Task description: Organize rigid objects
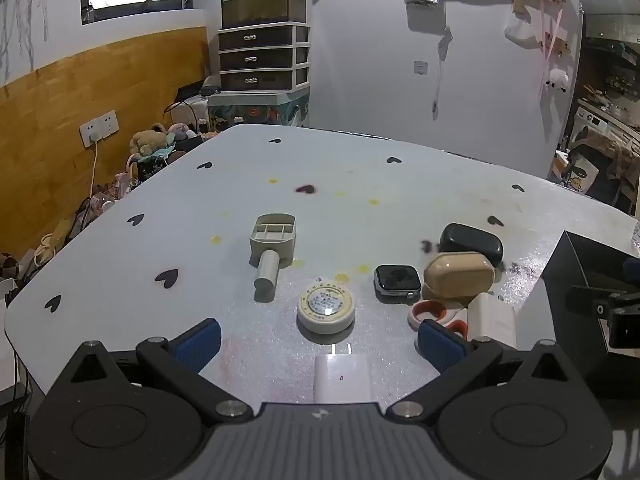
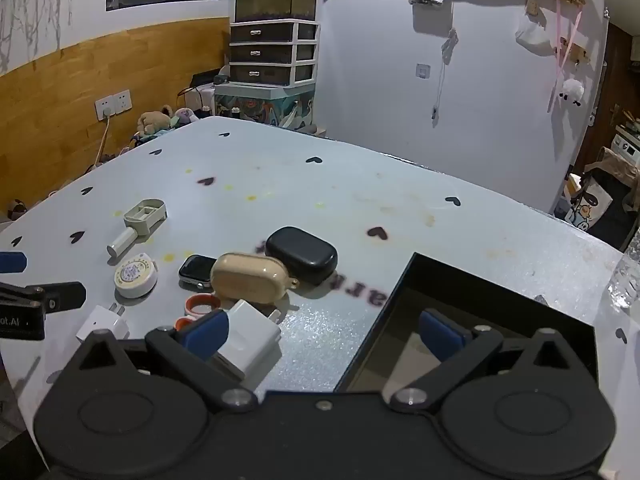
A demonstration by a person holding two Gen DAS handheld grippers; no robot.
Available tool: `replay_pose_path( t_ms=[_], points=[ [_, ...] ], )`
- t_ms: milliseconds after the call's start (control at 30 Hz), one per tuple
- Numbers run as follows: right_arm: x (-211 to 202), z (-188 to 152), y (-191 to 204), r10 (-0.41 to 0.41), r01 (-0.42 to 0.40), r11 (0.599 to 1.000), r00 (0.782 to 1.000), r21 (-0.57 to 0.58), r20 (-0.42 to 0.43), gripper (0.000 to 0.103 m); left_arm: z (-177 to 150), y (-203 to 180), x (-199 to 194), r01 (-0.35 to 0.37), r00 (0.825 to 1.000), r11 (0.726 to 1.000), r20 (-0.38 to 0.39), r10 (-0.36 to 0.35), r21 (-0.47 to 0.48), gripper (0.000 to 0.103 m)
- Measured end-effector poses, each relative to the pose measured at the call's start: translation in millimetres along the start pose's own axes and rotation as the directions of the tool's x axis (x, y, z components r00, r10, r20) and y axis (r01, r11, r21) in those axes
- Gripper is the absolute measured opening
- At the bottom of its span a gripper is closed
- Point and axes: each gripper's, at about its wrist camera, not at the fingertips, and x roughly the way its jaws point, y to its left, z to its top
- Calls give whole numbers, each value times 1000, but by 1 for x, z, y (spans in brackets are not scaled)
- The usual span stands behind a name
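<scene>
Small objects lie on the table: a beige scoop-like holder (image 1: 272, 246), a round tape measure (image 1: 326, 308), a smartwatch (image 1: 396, 280), a tan case (image 1: 458, 276), a black case (image 1: 472, 242), orange-handled scissors (image 1: 434, 314) and two white chargers (image 1: 342, 378) (image 1: 492, 320). My left gripper (image 1: 320, 340) is open, with the near charger between its fingers, untouched. My right gripper (image 2: 324, 332) is open and empty; its left finger (image 2: 206, 332) is beside the larger charger (image 2: 252, 338), its right finger (image 2: 442, 334) over the black box (image 2: 480, 320).
The table (image 1: 280, 184) has a pale cover with black hearts and stains. The open black box stands at its right near corner (image 1: 580, 280). Beyond the far edge are a drawer unit (image 1: 264, 56), plush toys and a wall.
</scene>
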Motion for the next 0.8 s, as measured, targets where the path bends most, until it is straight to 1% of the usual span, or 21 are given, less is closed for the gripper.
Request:
replay_pose_path(
  t_ms=[267, 800],
  points=[
    [-1, 0, 0, -6, 6, 1000, 1000, -1, 3, 103, 0, 0, -1, 10, 1000, 1000, -2, -10, -6, 103],
    [0, 0, -1, -4, 4, 1000, 1000, -3, 2, 103, 0, -2, -1, 8, 1000, 1000, -3, -9, -5, 103]
  ],
)
